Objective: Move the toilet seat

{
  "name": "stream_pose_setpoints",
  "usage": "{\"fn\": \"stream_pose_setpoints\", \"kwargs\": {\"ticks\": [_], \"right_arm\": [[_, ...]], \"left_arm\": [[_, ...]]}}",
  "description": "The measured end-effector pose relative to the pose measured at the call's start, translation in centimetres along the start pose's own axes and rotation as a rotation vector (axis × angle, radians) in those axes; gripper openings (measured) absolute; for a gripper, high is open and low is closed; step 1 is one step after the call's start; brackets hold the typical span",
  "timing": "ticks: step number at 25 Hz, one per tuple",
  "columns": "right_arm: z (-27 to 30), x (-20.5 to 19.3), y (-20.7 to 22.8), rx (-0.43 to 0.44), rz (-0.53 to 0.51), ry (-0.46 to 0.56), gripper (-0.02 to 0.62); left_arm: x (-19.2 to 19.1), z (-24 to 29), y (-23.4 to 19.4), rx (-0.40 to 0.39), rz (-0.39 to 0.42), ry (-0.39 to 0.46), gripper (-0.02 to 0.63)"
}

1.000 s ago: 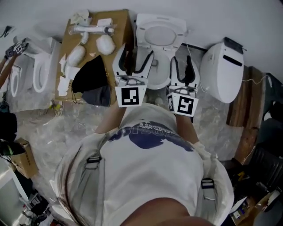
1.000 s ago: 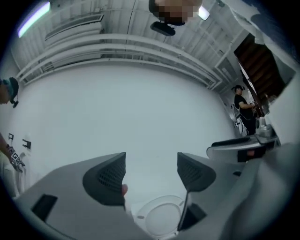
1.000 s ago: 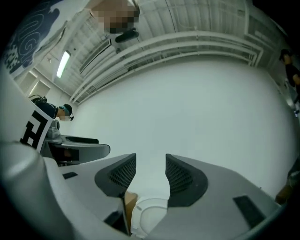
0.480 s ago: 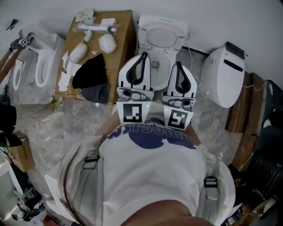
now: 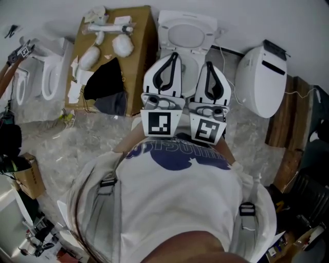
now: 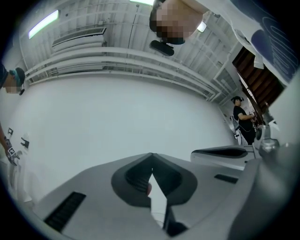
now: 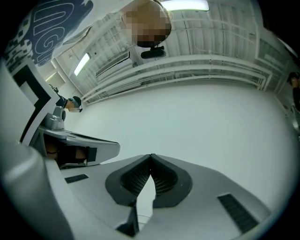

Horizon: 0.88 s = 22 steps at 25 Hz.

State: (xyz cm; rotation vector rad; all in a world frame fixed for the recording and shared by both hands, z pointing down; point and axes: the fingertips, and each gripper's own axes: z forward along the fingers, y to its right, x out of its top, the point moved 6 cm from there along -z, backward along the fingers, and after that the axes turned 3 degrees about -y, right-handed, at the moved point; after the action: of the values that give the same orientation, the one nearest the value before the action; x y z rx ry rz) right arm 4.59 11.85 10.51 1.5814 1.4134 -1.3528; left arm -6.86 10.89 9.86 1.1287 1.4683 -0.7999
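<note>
Toilet seat point(image 5: 187, 37): top middle, by the wall.
Left gripper point(image 5: 174, 54) point(image 6: 151, 157): just closed, tips together, nothing held.
Right gripper point(image 5: 211, 64) point(image 7: 151, 157): tips together, nothing held.
Bowl point(image 5: 189, 72): mostly hidden behind both grippers.

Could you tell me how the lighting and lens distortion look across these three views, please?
Head view: even, soft light, no hard shadows. Left gripper view: strong fisheye, black corners, a ceiling light strip blown out. Right gripper view: same fisheye, a ceiling lamp glaring at the top edge.
</note>
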Motion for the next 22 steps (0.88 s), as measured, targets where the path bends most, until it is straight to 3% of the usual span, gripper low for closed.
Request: {"fn": "stream_pose_setpoints", "kwargs": {"ticks": [8,13,18,22], "right_arm": [[0.8,0.5,0.9,-0.034,0.016,0.040,0.009],[0.9,0.3,1.5,-0.052,0.021,0.030,0.009],[1.0,-0.3,1.8,-0.055,0.037,0.012,0.009],[1.4,-1.2,1.7,-0.036,0.008,-0.052,0.005]], "left_arm": [[0.5,0.6,-1.3,0.021,0.011,0.049,-0.002],[0.4,0.9,-2.3,0.063,-0.007,0.028,-0.002],[0.0,0.9,-2.8,0.055,-0.024,0.026,-0.002],[-1.1,1.5,-3.1,0.020,-0.010,-0.031,-0.004]]}}
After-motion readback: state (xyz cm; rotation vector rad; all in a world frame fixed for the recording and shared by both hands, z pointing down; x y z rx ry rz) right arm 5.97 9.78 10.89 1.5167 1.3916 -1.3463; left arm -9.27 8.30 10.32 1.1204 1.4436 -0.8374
